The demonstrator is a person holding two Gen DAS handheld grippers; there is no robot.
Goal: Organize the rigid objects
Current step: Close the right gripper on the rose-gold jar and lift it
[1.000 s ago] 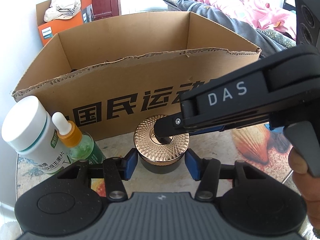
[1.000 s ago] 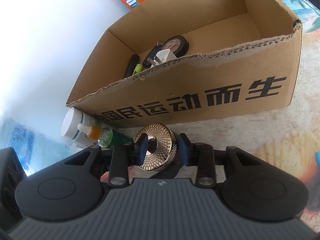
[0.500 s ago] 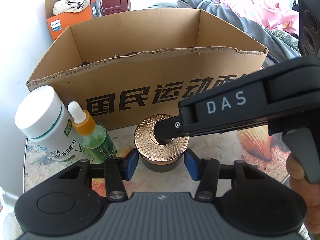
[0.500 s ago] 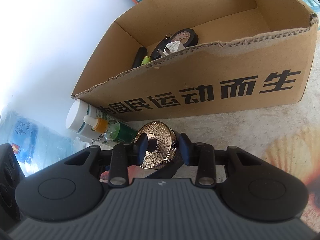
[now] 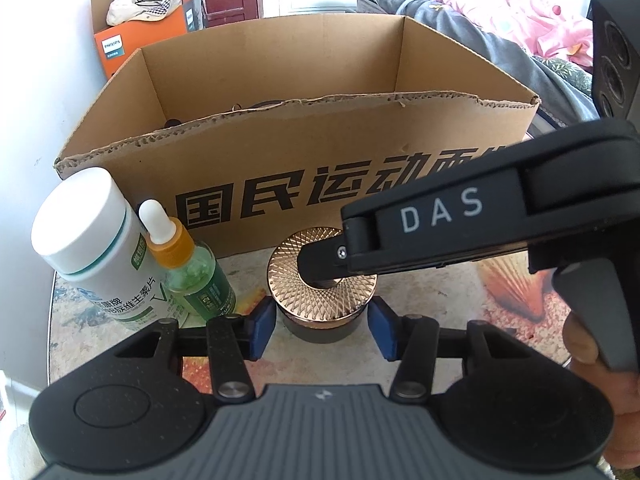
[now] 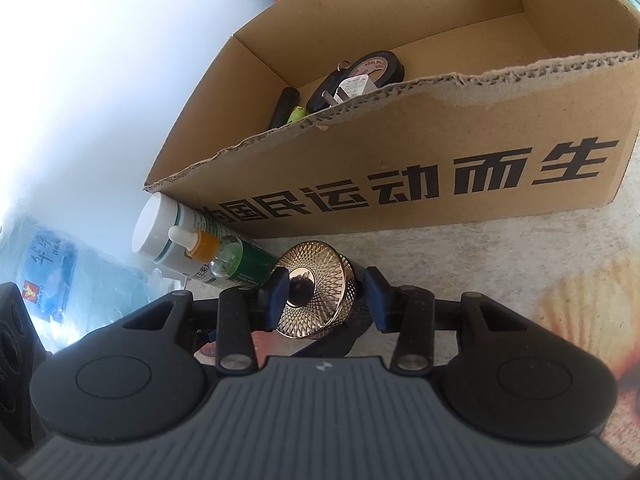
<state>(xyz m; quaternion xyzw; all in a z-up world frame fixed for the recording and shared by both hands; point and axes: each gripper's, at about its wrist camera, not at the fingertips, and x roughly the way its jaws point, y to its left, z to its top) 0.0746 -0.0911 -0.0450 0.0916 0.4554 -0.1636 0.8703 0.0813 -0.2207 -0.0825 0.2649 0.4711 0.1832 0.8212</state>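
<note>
Against a pale wall, on a shell-patterned counter (image 5: 460, 280): large brown cardboard box (image 5: 304, 152) printed "国民运动而生", already holding black tape roll (image 6: 370, 68) and white plug (image 6: 352, 88). Left outside: white-capped pill bottle (image 5: 86, 236), green dropper bottle (image 5: 188, 272), round copper-lidded dark jar (image 5: 322, 292). Right gripper (image 6: 326, 300) fingers clamped on jar lid; left gripper (image 5: 322, 330) fingers apart, flanking jar. Readable elsewhere: "DAS", "PHILIPS".
</note>
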